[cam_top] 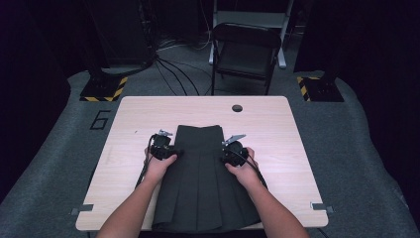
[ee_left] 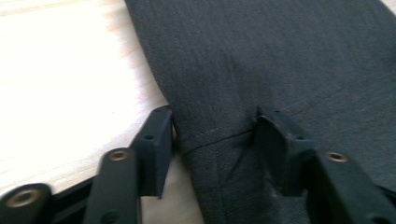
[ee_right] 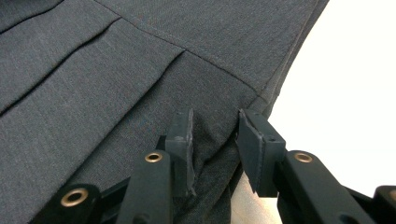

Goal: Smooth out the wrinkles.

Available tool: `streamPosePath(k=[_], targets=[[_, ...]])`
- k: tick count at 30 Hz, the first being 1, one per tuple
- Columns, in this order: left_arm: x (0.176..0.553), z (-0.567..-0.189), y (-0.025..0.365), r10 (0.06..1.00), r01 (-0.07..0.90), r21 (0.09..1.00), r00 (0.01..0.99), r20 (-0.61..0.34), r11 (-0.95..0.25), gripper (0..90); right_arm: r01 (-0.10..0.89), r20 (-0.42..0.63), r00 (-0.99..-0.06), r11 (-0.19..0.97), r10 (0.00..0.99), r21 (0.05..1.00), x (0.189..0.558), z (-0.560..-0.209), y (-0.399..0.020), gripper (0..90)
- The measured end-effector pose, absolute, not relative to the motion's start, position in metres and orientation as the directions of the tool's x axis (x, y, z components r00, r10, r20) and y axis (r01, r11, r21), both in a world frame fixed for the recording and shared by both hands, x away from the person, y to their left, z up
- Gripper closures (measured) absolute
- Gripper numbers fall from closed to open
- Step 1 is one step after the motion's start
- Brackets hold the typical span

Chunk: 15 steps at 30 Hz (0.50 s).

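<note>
A dark grey pleated skirt (cam_top: 200, 183) lies flat on my table (cam_top: 133, 116), waistband at 12 o'clock, hem at 6 o'clock hanging just past the near edge. It sits a little toward 6 o'clock from the table's middle.

My left gripper (cam_top: 163, 148) is at the skirt's 9 o'clock edge, just below the waistband. In the left gripper view, its jaws straddle that side edge (ee_left: 210, 140): one jaw rests on bare wood beside the cloth, the other on top of the fabric. The cloth between them puckers slightly toward the jaw on the fabric. The jaws are partway apart, and I cannot tell whether the pads actually press the cloth.

My right gripper (cam_top: 233, 151) is at the skirt's 3 o'clock edge, level with the left one. In the right gripper view, its jaws have a bunched ridge of fabric (ee_right: 215, 140) raised between them, right where the waistband seam meets the pleats. The pads look drawn in against that fold, pinching it.

Both of my hands (cam_top: 158, 166) lie on the skirt behind the grippers, forearms coming in from 6 o'clock.

Toward 12 o'clock on the table there is a round hole (cam_top: 237, 108). Beyond the table stands a folding chair (cam_top: 245, 49), and a "6" (cam_top: 100, 119) is marked on the floor at 10 o'clock.
</note>
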<state>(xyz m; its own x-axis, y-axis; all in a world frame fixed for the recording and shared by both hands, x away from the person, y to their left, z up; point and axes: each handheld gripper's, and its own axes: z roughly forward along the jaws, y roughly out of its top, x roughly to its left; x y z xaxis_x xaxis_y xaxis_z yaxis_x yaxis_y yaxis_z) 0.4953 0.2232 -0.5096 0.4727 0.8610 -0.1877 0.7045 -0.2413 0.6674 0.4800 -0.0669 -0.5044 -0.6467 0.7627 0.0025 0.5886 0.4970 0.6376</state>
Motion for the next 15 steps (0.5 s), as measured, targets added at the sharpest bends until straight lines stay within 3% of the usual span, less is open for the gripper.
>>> streamPosePath(k=[9, 15], targets=[[0.4881, -0.5106, 0.2226, 0.863, 0.678, 0.693, 0.478, -0.162, -0.245, 63.6, 0.598, 0.026, -0.641, 0.478, 0.767, 0.643, 0.4808, -0.5051, -0.0675, 65.9], [0.4863, -0.5085, 0.2272, 0.859, 0.682, 0.681, 0.488, -0.152, -0.267, 65.9, 0.592, 0.012, -0.645, 0.490, 0.764, 0.640, 0.4795, -0.5049, -0.0634, 66.0]])
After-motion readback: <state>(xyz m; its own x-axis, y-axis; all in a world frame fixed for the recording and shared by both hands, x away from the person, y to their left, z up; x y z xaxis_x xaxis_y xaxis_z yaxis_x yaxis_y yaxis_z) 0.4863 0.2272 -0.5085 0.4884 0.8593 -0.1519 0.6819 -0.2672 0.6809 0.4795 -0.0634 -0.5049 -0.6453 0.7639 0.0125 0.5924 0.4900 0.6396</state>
